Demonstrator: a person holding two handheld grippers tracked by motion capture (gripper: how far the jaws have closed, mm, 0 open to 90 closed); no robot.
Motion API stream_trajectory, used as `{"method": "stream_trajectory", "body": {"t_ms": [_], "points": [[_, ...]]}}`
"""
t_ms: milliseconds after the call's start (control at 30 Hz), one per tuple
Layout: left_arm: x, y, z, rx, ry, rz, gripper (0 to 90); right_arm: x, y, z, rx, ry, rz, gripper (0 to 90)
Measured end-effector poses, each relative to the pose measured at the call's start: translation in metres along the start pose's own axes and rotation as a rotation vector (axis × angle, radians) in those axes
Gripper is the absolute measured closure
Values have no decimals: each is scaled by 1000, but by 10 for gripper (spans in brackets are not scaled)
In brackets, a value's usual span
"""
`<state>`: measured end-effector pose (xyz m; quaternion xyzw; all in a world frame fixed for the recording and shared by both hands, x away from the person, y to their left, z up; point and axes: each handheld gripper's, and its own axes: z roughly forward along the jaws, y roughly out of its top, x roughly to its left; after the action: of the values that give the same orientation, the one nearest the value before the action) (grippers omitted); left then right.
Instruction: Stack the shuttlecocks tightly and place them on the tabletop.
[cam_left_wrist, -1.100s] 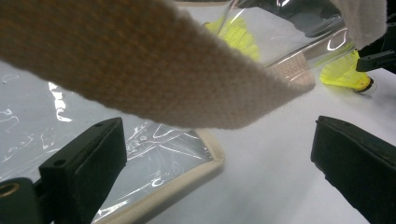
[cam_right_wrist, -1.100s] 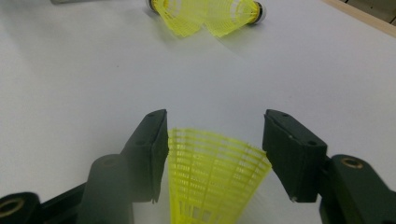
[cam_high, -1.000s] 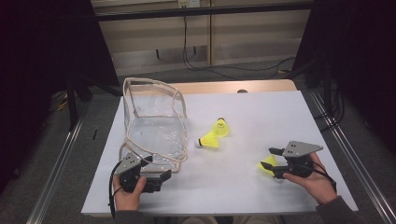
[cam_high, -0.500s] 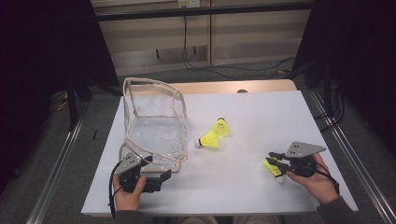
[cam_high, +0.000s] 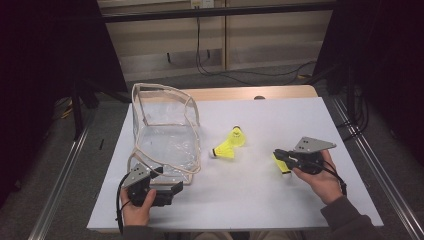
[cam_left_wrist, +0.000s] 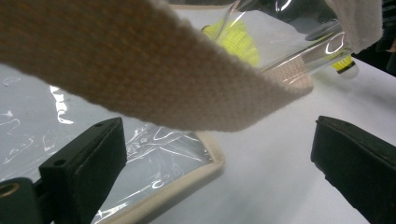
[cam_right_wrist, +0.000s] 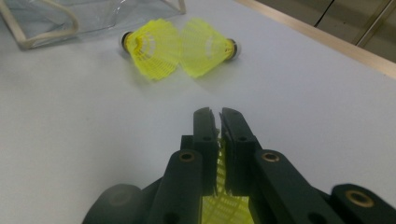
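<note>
A clear plastic bag (cam_high: 165, 135) with beige trim stands open at the table's left. Two yellow shuttlecocks (cam_high: 229, 145) lie touching, skirt to skirt, at mid-table; the right gripper view has them as one (cam_right_wrist: 152, 49) and the other (cam_right_wrist: 205, 46). My right gripper (cam_high: 276, 153) is shut on the skirt of a third yellow shuttlecock (cam_high: 283, 164), whose mesh sits pinched between the jaws (cam_right_wrist: 218, 186). My left gripper (cam_high: 170, 181) is open at the bag's near corner. In the left gripper view the bag's beige strap (cam_left_wrist: 140, 70) crosses above the wide-apart jaws.
The white table top (cam_high: 260, 210) ends in a wooden strip at the far edge (cam_high: 240, 93). Dark curtains and metal rails flank both sides. Bare surface lies between the two hands.
My right gripper, with the shuttlecock in its jaws, has shifted slightly away from the front edge and to the left. The left gripper has stayed still.
</note>
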<state>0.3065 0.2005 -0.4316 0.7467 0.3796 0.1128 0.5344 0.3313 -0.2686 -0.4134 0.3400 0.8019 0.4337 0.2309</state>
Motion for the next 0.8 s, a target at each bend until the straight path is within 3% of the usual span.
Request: {"method": "stream_trajectory", "body": {"t_ms": [400, 600, 800], "points": [[1, -1, 0, -5, -5, -6, 35, -12, 17, 32, -35, -85, 45, 848], [1, -1, -1, -6, 1, -8, 35, -11, 14, 44, -12, -95, 41, 826], [1, -1, -2, -6, 1, -7, 35, -8, 9, 43, 0, -85, 57, 778]]}}
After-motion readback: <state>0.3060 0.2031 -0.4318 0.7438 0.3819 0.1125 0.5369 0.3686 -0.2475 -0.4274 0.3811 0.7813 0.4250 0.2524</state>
